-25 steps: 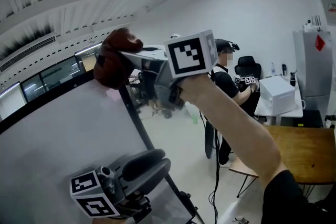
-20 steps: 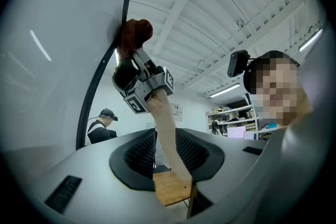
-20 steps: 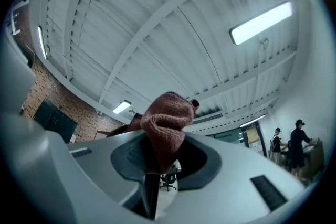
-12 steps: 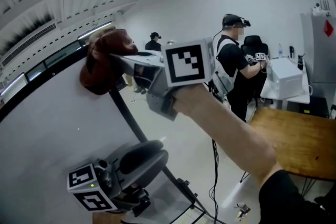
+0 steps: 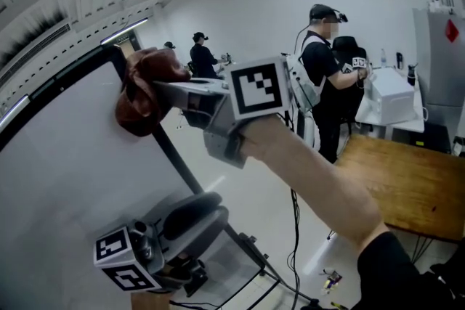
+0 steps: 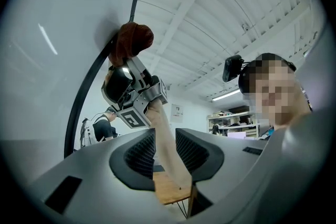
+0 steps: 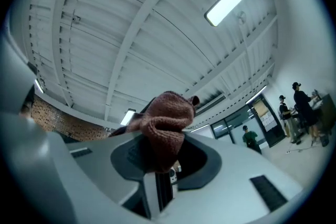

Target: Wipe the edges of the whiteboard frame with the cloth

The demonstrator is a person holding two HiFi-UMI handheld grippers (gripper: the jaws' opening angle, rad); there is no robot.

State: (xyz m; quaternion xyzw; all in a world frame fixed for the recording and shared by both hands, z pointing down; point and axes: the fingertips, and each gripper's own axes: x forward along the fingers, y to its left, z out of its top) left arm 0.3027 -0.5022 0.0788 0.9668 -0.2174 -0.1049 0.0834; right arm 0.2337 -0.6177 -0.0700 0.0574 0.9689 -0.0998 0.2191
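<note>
A brown cloth [image 5: 144,96] is pinched in my right gripper [image 5: 156,88], which is shut on it and presses it against the black right edge of the whiteboard frame [image 5: 173,157], just below the top corner. In the right gripper view the cloth [image 7: 165,123] bulges out between the jaws of the right gripper [image 7: 163,153]. My left gripper [image 5: 207,213] hangs lower, near the board's white surface [image 5: 65,178], open with nothing in it. The left gripper view looks past the left gripper [image 6: 165,150] up at the cloth [image 6: 132,40] on the frame [image 6: 84,97].
A wooden table [image 5: 407,192] stands at the right, with a white box [image 5: 389,94] on a desk behind it. A person [image 5: 327,62] stands by it, others farther back. Cables [image 5: 294,250] trail on the floor beside the board's stand.
The right gripper with the cloth has slid from the frame's top corner a little way down the right edge. The left gripper has hardly moved.
</note>
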